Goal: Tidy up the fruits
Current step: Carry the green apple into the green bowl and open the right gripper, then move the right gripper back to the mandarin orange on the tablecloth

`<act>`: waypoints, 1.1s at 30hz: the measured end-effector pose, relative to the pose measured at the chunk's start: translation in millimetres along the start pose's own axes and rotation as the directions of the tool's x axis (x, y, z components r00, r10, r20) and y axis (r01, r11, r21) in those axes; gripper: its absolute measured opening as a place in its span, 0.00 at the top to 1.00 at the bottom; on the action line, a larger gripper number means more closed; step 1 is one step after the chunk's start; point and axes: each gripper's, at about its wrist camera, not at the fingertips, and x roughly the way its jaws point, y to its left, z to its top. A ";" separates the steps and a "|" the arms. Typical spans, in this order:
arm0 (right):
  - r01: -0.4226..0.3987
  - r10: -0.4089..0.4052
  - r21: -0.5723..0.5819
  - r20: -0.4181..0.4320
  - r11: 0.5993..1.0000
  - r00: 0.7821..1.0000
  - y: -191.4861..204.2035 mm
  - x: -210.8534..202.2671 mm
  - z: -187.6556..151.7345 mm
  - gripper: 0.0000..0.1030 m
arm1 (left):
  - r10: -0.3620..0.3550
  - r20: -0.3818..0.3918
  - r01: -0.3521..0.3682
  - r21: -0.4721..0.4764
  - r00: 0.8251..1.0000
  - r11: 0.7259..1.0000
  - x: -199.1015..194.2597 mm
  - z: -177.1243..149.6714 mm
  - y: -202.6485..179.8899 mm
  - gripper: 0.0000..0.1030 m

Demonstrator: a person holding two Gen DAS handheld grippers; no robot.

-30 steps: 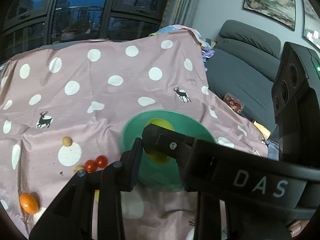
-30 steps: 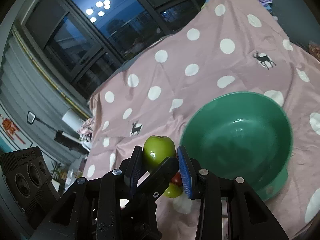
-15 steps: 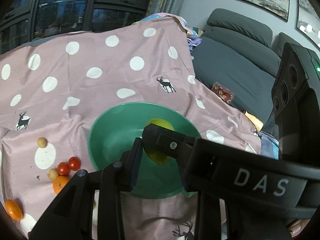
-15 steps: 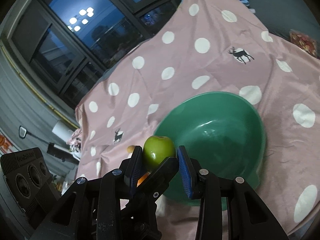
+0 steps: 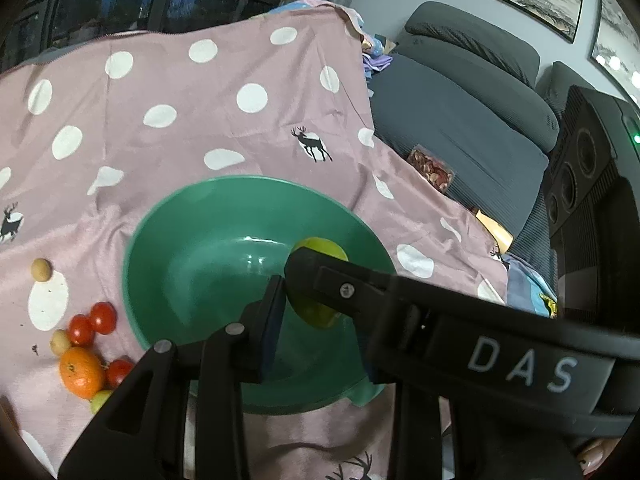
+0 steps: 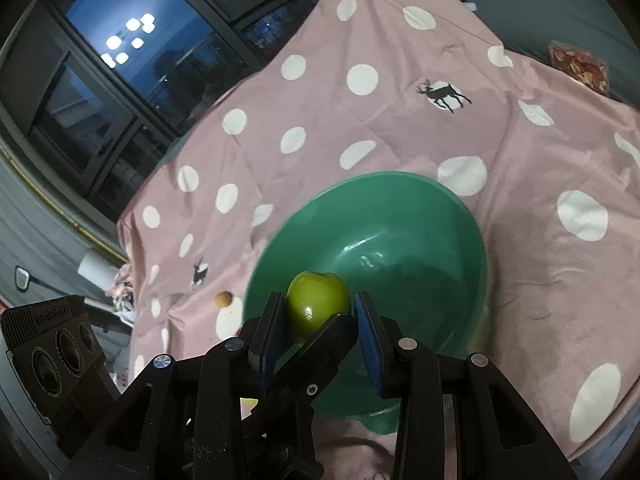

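- While the right gripper point(image 6: 320, 312) pinches a green apple point(image 6: 318, 304) between its blue pads, it hangs above the near rim of the green bowl point(image 6: 460, 216), likely so a release drops the fruit inside
- Ahead of the left gripper point(image 5: 316, 300) the same bowl fills the view, and a yellow-green fruit point(image 5: 318, 316) sits in its grip; a black bar crosses in front and hides the right finger, so full contact on that side cannot be confirmed
- Left of the left gripper, loose fruit lies on the pink dotted cloth point(image 5: 180, 128): an orange point(image 5: 80, 372), cherry tomatoes point(image 5: 92, 322) and small tan fruits point(image 5: 41, 269), touching or just beside each other, apart from the bowl
- Nothing rests in the bowl yet, so sorting looks barely begun
- Both grippers crowd one bowl; they could bump
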 end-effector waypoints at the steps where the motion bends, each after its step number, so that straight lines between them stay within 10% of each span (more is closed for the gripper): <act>1: 0.006 -0.006 0.003 -0.003 1.000 1.000 -1.5 0.9 0.2 0.61 | -0.006 -0.005 0.006 -0.004 1.000 1.000 2.0 -0.3 0.4 0.68; 12: 0.090 -0.089 0.046 -0.024 0.995 0.996 -17.3 8.5 2.7 0.61 | -0.037 -0.067 0.033 -0.059 0.997 0.998 20.0 -2.4 3.7 0.67; 22: 0.157 -0.158 0.020 0.062 0.987 0.985 -5.3 -3.4 4.0 0.57 | -0.001 -0.009 0.000 -0.090 1.000 0.996 -23.6 -2.7 19.6 0.41; 28: 0.195 -0.192 -0.026 0.091 0.981 0.977 11.9 -3.6 2.2 0.55 | 0.143 0.045 -0.135 -0.143 0.989 0.980 -81.7 -13.0 49.5 0.29; 33: 0.178 -0.166 -0.120 0.106 0.977 0.980 43.4 -0.5 -5.4 0.53 | 0.347 0.040 -0.333 -0.195 0.937 0.922 -128.2 -34.0 82.7 0.24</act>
